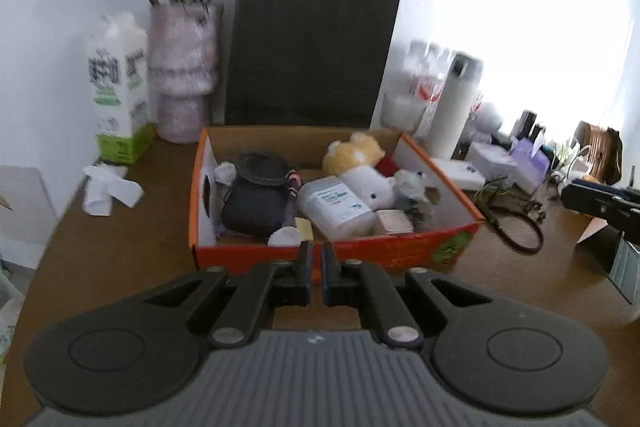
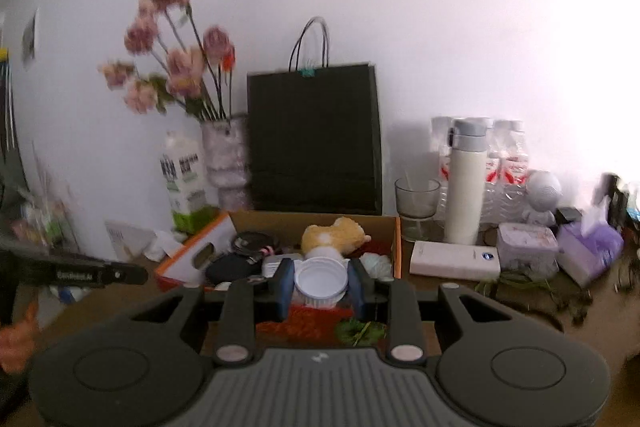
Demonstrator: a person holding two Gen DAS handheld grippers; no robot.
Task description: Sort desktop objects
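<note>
My right claw (image 2: 320, 285) grips what looks like a white cup (image 2: 320, 281) above the orange box (image 2: 312, 319), left claw (image 1: 314, 267) nearly closed and empty; a loose squeeze could drop it outside.

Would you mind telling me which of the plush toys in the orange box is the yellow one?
The yellow plush toy sits at the back of the orange box. The white plush toy lies in front of it, and the small grey plush toy is to the right.
</note>
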